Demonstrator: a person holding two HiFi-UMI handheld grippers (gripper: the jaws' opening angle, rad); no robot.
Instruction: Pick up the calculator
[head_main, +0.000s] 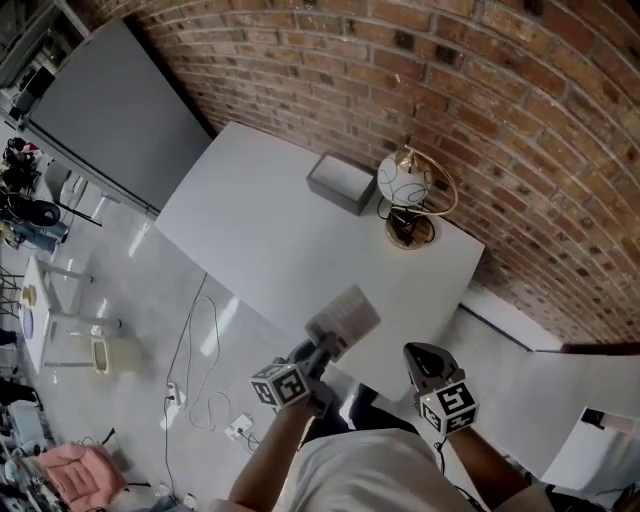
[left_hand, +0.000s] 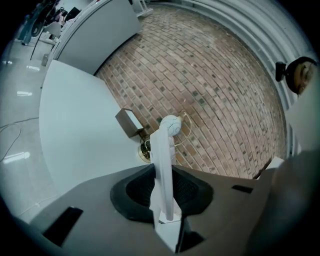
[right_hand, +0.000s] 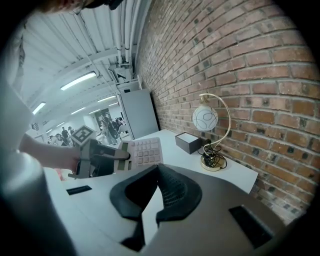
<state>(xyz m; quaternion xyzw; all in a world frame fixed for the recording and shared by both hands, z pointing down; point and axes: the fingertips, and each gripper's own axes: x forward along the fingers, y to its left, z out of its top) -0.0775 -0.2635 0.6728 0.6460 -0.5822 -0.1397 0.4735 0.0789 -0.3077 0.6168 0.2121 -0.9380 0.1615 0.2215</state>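
Observation:
The calculator (head_main: 344, 317), a pale flat slab with rows of keys, hangs in the air above the near edge of the white table (head_main: 260, 230). My left gripper (head_main: 324, 347) is shut on its near end. In the left gripper view the calculator (left_hand: 163, 165) stands edge-on between the two dark jaws. In the right gripper view its keypad (right_hand: 143, 151) shows, with the left gripper (right_hand: 107, 159) clamped on its display end. My right gripper (head_main: 421, 359) hovers to the right of it, apart from it, its jaws (right_hand: 155, 175) shut with nothing between them.
A grey box (head_main: 340, 182) and a globe lamp with a brass arc and base (head_main: 408, 192) stand at the table's far side against the brick wall (head_main: 480, 90). A cable (head_main: 195, 360) lies on the floor to the left of the table.

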